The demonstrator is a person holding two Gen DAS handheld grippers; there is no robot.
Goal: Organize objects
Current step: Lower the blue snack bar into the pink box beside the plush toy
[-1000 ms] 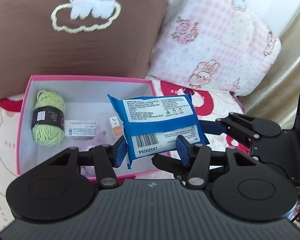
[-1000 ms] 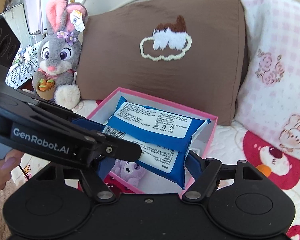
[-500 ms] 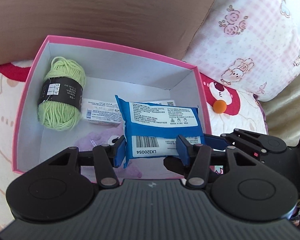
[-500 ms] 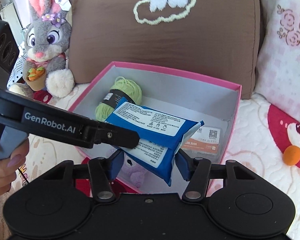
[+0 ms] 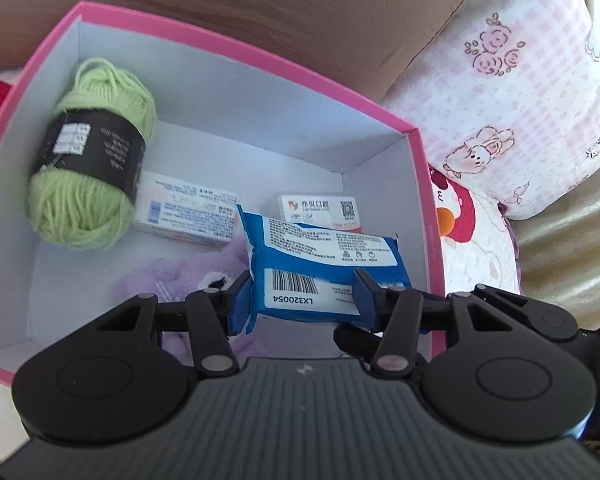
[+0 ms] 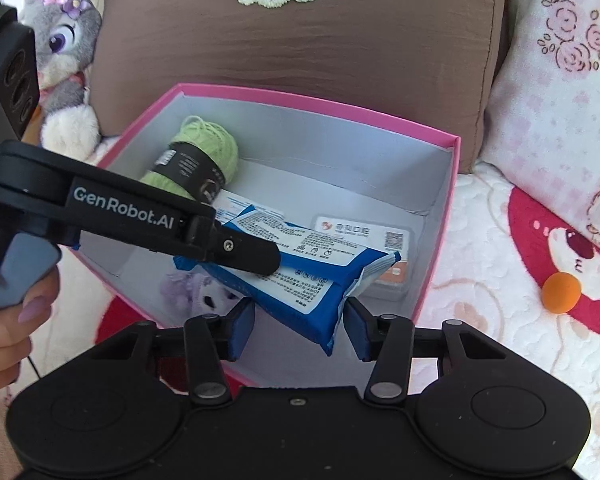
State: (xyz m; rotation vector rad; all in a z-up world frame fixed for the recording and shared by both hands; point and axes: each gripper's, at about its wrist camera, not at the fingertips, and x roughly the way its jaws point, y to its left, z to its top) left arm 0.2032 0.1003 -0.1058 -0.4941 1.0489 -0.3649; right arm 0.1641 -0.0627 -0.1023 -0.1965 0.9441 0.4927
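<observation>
Blue wipes pack (image 5: pixel 324 264) held above the open pink box (image 5: pixel 236 50), over its near right part, label side up with barcode end toward the left camera. Long axis running from the left tongs (image 5: pixel 302 306) away toward the far right corner of the box, tilted, the far end higher in the left view. Gripped at the barcode end by the left tongs, both blue pads pressed against its sides. In the right view, the opposite corner of the pack hanging between the pads of the right tongs (image 6: pixel 300 330), closing at this moment; gaps visible on both sides, no press seen.

Inside the box: green yarn ball (image 5: pixel 88 160) with black band at the far left, white carton (image 5: pixel 184 216) beside it, a small white-and-orange box (image 5: pixel 320 210) against the far right wall, purple plush (image 5: pixel 184 280) on the floor under the pack.

Around the box: brown cushion (image 6: pixel 300 48) behind, pink patterned pillow (image 5: pixel 512 92) to the right, grey bunny toy (image 6: pixel 60 40) at left, orange ball (image 6: pixel 562 286) on the bed cover. Hand (image 6: pixel 4 320) on the left handle.

Compared with a second ago: pack lower and now within the box outline, box far larger in both views, bunny pushed to the frame edge.
</observation>
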